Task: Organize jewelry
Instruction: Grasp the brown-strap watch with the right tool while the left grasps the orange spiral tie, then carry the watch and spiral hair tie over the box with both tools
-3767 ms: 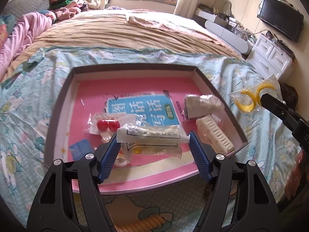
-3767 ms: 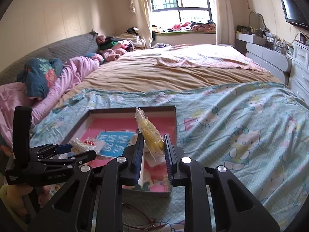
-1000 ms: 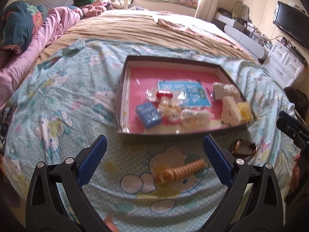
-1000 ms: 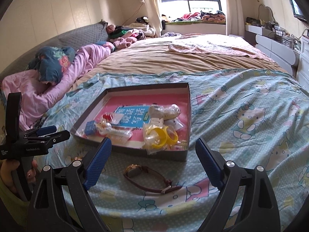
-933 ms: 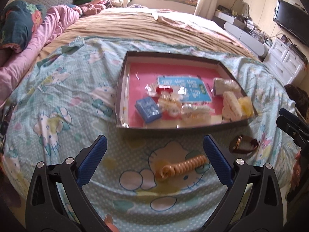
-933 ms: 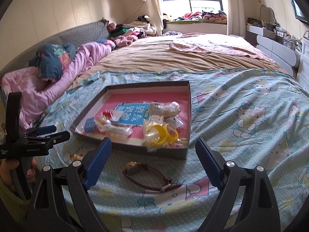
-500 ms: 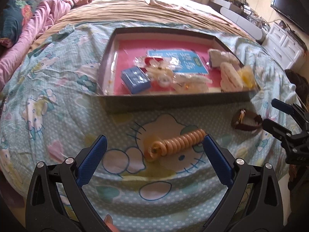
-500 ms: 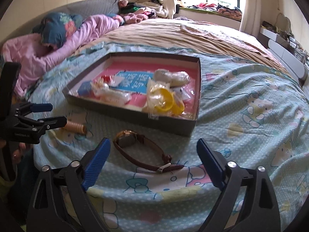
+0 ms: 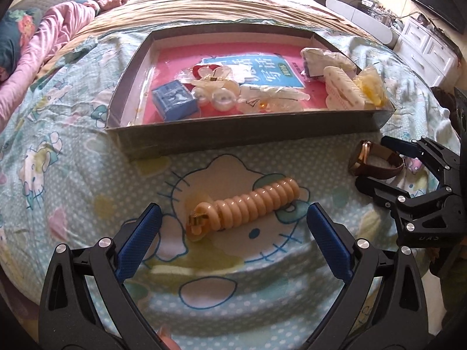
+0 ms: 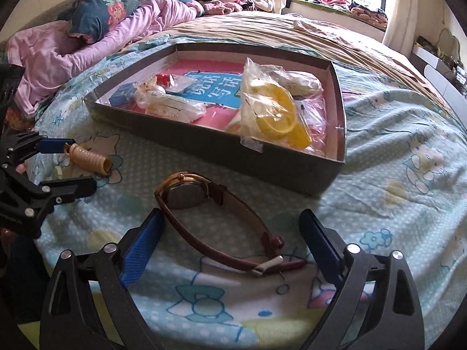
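Observation:
A grey box (image 9: 233, 134) with a pink floor lies on the bed and holds several bagged jewelry pieces, a blue box (image 9: 174, 101) and a bagged yellow bangle (image 10: 274, 116). A beige spiral bracelet (image 9: 245, 204) lies on the sheet in front of the box, between the fingers of my open left gripper (image 9: 233, 234). A brown-strapped watch (image 10: 216, 213) lies to its right, between the fingers of my open right gripper (image 10: 232, 243). The right gripper also shows in the left wrist view (image 9: 379, 163) around the watch (image 9: 373, 160).
The bed has a light blue cartoon-print sheet (image 9: 73, 175) and a tan blanket (image 9: 233, 8) behind the box. Pink bedding (image 10: 87, 46) lies at the left. White drawers (image 9: 429, 49) stand beyond the bed's right side.
Both grippers have dropped down and forward toward the sheet. The left one now straddles the spiral bracelet and the right one straddles the watch. Both stay open.

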A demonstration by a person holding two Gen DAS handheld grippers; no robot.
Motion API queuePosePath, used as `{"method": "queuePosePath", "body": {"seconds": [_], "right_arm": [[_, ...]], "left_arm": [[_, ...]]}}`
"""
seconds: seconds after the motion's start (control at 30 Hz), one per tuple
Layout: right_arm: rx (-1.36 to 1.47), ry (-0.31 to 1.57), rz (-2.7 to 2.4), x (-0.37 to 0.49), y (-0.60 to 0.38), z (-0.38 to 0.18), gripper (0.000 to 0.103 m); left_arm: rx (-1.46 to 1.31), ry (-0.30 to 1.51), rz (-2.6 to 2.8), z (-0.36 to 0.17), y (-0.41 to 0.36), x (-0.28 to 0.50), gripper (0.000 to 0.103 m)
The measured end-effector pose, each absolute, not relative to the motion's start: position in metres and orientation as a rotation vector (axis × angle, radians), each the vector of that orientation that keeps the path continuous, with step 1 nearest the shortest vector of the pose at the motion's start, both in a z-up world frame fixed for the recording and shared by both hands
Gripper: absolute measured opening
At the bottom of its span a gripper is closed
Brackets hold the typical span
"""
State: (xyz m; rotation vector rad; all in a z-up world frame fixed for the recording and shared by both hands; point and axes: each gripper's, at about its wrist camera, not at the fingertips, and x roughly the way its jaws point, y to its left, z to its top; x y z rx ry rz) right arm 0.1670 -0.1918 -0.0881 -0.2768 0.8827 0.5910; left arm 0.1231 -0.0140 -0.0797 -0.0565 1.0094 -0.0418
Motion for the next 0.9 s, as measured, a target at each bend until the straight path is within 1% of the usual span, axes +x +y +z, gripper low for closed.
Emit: {"method": "queuePosePath", "body": {"seconds": [0.1,0.13,0.17,0.2,0.23,0.27,0.33,0.37,0.47,0.6,0.9], "right_arm": [[-0.268,0.879,0.612,0.168,-0.189,-0.088,0.077],[-0.267,0.875,0.622,0.168,-0.187,-0.088,0.07],[-0.273,0.871,0.629,0.167,-0.186,-0.087,0.068],[-0.277,0.864,0.632,0.167,-0.185,-0.087,0.065],[-0.274,0.859,0.643,0.165,-0.185,-0.086,0.057],[-0.272,0.856,0.65,0.165,-0.184,-0.085,0.052],[-0.262,0.853,0.653,0.163,-0.187,-0.083,0.047],[-0.253,0.852,0.654,0.163,-0.189,-0.082,0.045],[-0.22,0.854,0.661,0.161,-0.195,-0.077,0.042],[-0.202,0.843,0.668,0.153,-0.203,-0.067,0.042],[-0.155,0.774,0.694,0.136,-0.214,-0.031,0.041]], "left_arm": [[-0.047,1.001,-0.044,-0.082,-0.019,0.127,0.093],[-0.04,0.999,-0.046,-0.082,-0.021,0.128,0.093],[-0.031,0.995,-0.043,-0.083,-0.024,0.128,0.093],[-0.02,0.99,-0.04,-0.083,-0.026,0.129,0.09],[-0.005,0.987,-0.041,-0.084,-0.03,0.129,0.085],[0.007,0.983,-0.041,-0.084,-0.032,0.13,0.083],[0.022,0.972,-0.057,-0.083,-0.037,0.131,0.067],[0.03,0.969,-0.062,-0.083,-0.039,0.131,0.065],[0.043,0.965,-0.069,-0.081,-0.041,0.129,0.063],[0.021,0.957,-0.079,-0.074,-0.037,0.124,0.063],[-0.064,0.856,-0.038,-0.033,-0.004,0.118,0.063]]}}
